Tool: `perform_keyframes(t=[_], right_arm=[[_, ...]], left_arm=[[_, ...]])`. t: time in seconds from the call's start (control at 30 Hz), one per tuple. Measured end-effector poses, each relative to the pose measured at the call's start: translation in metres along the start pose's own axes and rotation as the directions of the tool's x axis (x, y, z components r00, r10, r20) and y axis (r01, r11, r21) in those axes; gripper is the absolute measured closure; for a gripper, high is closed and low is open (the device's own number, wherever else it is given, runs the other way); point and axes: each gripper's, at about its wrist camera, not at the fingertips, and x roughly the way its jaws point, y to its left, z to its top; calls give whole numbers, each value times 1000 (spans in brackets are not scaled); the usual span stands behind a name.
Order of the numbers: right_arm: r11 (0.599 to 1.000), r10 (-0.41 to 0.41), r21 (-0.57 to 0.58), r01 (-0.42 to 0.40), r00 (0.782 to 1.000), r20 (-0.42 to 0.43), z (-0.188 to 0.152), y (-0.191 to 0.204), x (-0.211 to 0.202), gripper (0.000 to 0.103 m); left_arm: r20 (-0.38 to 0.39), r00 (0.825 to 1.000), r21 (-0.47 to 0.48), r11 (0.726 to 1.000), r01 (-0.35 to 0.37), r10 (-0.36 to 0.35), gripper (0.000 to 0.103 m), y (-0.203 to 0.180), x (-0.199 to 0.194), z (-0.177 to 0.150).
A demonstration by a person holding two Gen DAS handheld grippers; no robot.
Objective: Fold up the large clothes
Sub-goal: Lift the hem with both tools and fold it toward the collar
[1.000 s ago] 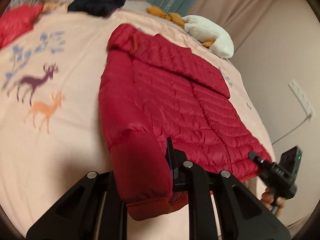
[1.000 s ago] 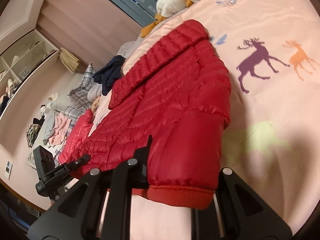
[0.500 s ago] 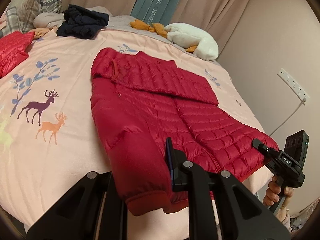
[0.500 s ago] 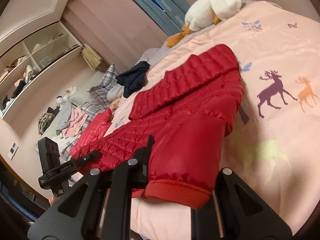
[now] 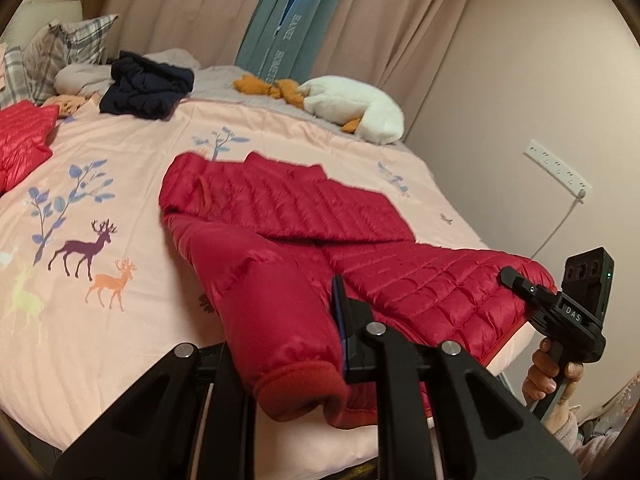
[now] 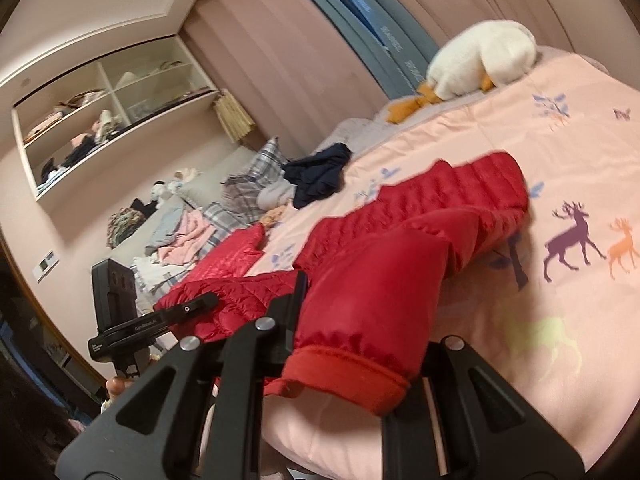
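A red quilted down jacket [image 5: 320, 240] lies on the pink deer-print bed cover [image 5: 100, 320], its hem at the near bed edge. My left gripper [image 5: 288, 344] is shut on the jacket's left hem corner by the sleeve cuff [image 5: 300, 388]. My right gripper [image 6: 352, 328] is shut on the other hem corner of the jacket [image 6: 400, 264], beside its cuff [image 6: 344, 376]. Each gripper shows in the other's view: the right one [image 5: 560, 312] at the hem's right end, the left one [image 6: 152, 320] at its left end. Both hold the hem lifted off the bed.
A white goose plush [image 5: 352, 108] and a dark navy garment [image 5: 148, 88] lie at the bed's far end. Another red jacket [image 5: 20, 140] lies at the left. Plaid pillows [image 5: 52, 56], curtains and a wall socket strip [image 5: 556, 168] surround the bed. Open shelves [image 6: 108, 112] hang on the wall.
Both grippers have pulled back and up with the hem, so more of the bed and room shows. The jacket's lower part is stretched toward the near bed edge.
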Motion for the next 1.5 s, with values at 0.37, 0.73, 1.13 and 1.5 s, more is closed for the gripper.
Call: perform_keyframes(t=[0.37, 0.73, 1.13, 1.5], right_arm=[[979, 163, -139, -151, 983, 81, 9, 32, -46, 89], [934, 317, -226, -276, 933, 171, 20, 51, -81, 86], [966, 218, -182, -182, 955, 200, 33, 30, -49, 85], [997, 0, -69, 14, 979, 206, 38, -16, -4, 85]], left_arm=[[132, 973, 22, 982, 187, -188, 87, -2, -54, 6], [259, 909, 106, 945, 309, -326, 87, -18, -94, 16], [280, 952, 58, 992, 113, -125, 87, -14, -60, 27], [234, 971, -29, 999, -37, 42, 85, 6, -4, 44]])
